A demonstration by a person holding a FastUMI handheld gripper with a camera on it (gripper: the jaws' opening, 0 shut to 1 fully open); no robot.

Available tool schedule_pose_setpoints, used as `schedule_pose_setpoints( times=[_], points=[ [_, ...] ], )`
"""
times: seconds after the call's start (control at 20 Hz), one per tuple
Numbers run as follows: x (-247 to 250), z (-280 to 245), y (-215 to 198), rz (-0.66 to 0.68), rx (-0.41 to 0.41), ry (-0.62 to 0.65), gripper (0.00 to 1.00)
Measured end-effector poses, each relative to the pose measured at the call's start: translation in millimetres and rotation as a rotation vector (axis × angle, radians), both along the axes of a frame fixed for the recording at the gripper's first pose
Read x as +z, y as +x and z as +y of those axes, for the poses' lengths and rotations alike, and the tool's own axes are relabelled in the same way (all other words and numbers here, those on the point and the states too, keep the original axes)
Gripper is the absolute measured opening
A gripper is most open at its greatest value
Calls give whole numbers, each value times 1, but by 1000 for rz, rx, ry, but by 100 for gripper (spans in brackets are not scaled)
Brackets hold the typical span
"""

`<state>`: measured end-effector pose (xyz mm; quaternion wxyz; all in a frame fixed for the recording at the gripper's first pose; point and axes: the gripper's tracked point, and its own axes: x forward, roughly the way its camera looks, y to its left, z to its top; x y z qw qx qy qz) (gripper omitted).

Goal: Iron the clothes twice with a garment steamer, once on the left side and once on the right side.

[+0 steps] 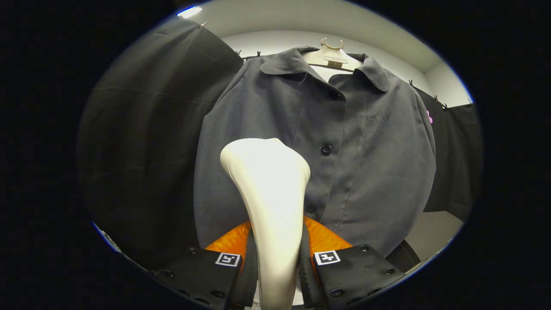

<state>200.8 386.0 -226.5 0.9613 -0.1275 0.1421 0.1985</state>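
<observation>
Two fingers of the gripper are closed on the steamer, one pressing each side of its slim white neck, so the jaws stand only as far apart as that handle is thick. From between them the steamer rises toward 12 o'clock and flares into a broad rounded head (its face is turned away, toward the cloth).

Just beyond the head hangs the shirt, dark grey, buttoned down the front, collar spread open on a pale hanger at 12 o'clock. The steamer's head lies over the panel of the shirt on the 9 o'clock side of the button row; whether it touches the fabric or sits just short of it cannot be told. One button shows at about 2 o'clock from the head, another lower down is half hidden beside the neck.

Black cloth hangs at 9 o'clock of the shirt and again at 3 o'clock, with a pale wall behind the collar.
</observation>
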Motion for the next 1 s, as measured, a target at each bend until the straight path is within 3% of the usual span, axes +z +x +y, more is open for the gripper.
schedule_pose_setpoints(
  times=[0.45,1.0],
  points=[
    [-34,-6,-19,63,3,-17,49],
    [-19,-18,-32,72,-11,19,48]
  ],
)
